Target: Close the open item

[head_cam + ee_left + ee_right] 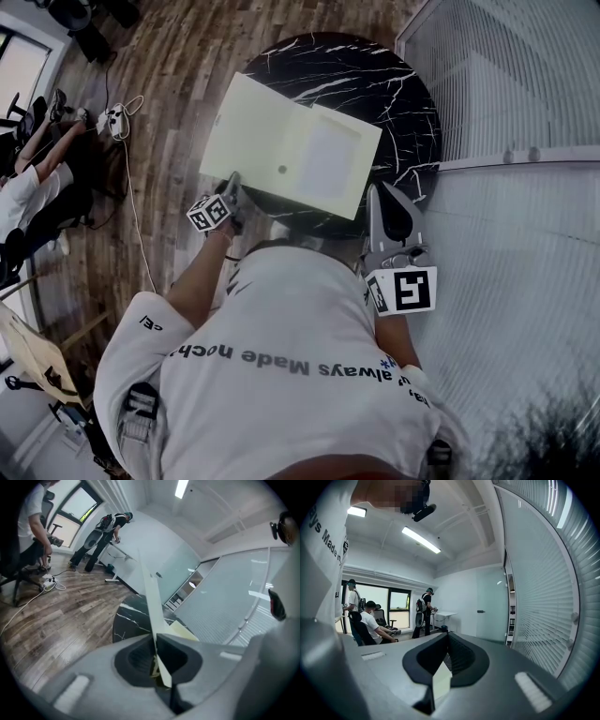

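A pale yellow folder [281, 155] lies open on the round black marble table [375, 75]. My left gripper [232, 180] is at the near left corner of the folder's left cover, shut on it. In the left gripper view the cover [150, 588] runs edge-on out of the closed jaws of the left gripper [155, 639], above the table [129, 616]. My right gripper [386, 192] stands beside the folder's near right corner. In its own view the right gripper [447, 635] has its tips together, and a pale sliver [440, 681] shows in the hollow behind them.
A glass wall with blinds [506, 84] runs close along the table's right side. Wooden floor [178, 75] lies to the left, with a cable and power strip [117, 122]. A seated person [28, 187] is at the far left, and other people [424, 609] stand across the room.
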Tool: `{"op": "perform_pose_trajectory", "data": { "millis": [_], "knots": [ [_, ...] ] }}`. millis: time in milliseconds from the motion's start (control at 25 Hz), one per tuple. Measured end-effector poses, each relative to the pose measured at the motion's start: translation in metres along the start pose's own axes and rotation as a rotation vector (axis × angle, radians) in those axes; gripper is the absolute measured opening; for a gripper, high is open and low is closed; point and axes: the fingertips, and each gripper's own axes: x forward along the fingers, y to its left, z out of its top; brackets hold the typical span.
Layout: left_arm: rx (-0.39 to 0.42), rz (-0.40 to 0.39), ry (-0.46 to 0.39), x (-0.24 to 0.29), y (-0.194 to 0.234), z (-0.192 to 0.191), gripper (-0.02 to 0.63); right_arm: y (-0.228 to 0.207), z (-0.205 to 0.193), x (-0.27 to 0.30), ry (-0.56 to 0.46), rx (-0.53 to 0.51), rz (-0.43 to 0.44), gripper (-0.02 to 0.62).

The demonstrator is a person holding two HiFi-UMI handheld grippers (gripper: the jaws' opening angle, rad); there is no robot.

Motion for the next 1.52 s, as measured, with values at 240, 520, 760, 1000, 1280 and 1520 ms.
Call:
{"op": "perform_pose_trajectory", "data": {
  "millis": [240, 520, 760, 1000, 1280, 1520],
  "knots": [
    [0.006, -0.028, -0.011, -0.003, -0.015, 0.006, 0.006, -0.001, 0.001, -0.002, -0.005, 0.004, -0.007, 0.002],
    [0.104, -0.075, 0.010, -0.004, -0.051, 0.011, 0.008, -0.002, 0.001, -0.002, -0.004, 0.006, -0.008, 0.002],
    [0.271, -0.075, 0.053, -0.005, -0.078, 0.006, 0.012, -0.001, 0.000, -0.004, -0.006, 0.002, -0.010, 0.002],
    [0.446, -0.049, 0.092, -0.003, -0.106, -0.004, 0.018, -0.003, 0.000, -0.006, -0.002, -0.005, -0.011, 0.002],
    [0.692, -0.060, 0.161, 0.002, -0.138, -0.024, 0.023, -0.005, -0.002, -0.011, -0.002, -0.004, -0.018, 0.002],
    [0.769, -0.062, 0.226, 0.007, -0.156, -0.033, 0.023, -0.007, -0.006, -0.015, 0.003, 0.001, -0.029, 0.002]
  ]
}}
